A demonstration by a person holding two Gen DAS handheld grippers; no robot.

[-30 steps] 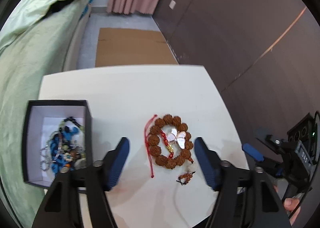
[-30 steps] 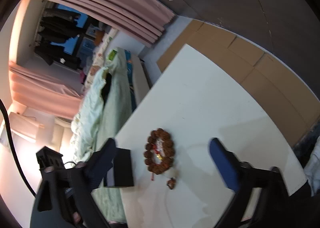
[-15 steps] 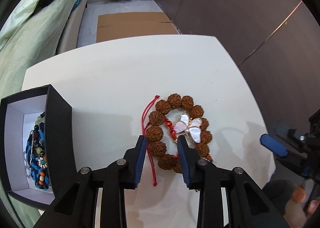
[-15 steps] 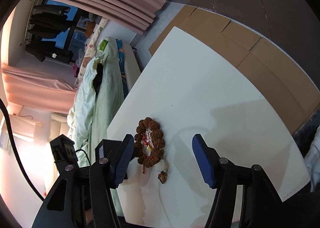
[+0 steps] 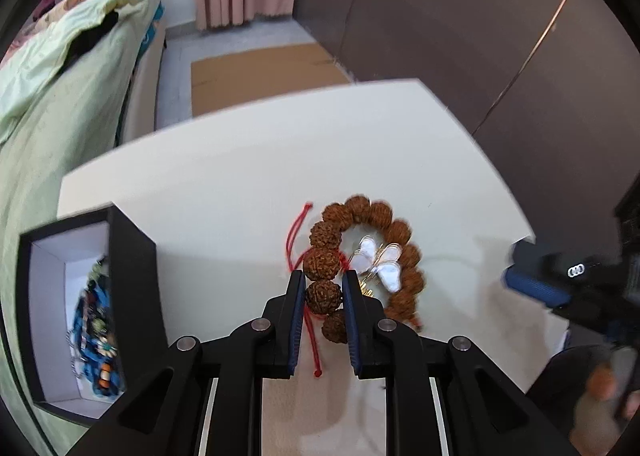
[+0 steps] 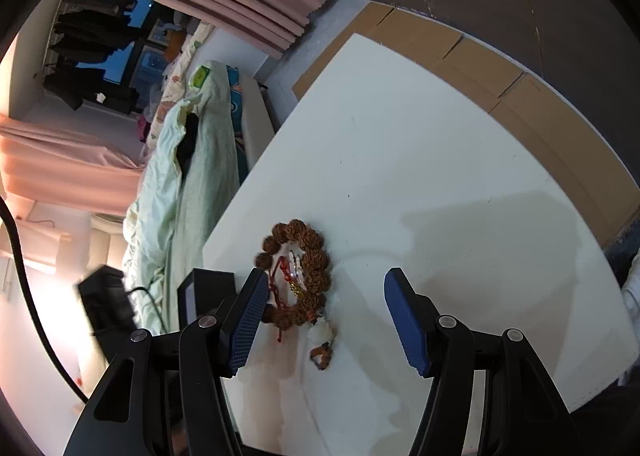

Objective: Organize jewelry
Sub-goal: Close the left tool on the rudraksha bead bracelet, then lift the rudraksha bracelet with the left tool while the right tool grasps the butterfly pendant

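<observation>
**Left claw closes on the near arc of the bead bracelet**

While the left gripper (image 5: 322, 298) points steeply down at the white table (image 5: 240, 183), its two blue pads have just been closing, and a brown bead of the bracelet (image 5: 362, 256) now sits squarely between them, with the pads touching its sides or all but touching. The grip falls on the ring's near-left arc, right at the fingertips. From there the rest of the loop curves away ahead and to the right of the claw, so the ring's bulk hangs off to one side of the hold, not centred in it. A red cord (image 5: 310, 320) runs back between the jaws toward the camera, and a pale butterfly charm (image 5: 380, 262) lies inside the ring just ahead and right of the right pad.

Well off to the claw's left stands the open black box (image 5: 132, 296), its white inside already holding blue and mixed beads. That is likely where the bracelet belongs, so the coming carry would go leftward and over the box's near wall.

The right gripper (image 6: 324, 316) hangs above the same bracelet with its jaws wide apart and nothing between the pads. Seen from it, the ring lies just ahead by its left pad. The left claw is plainly the nearer and the one engaged.
</observation>
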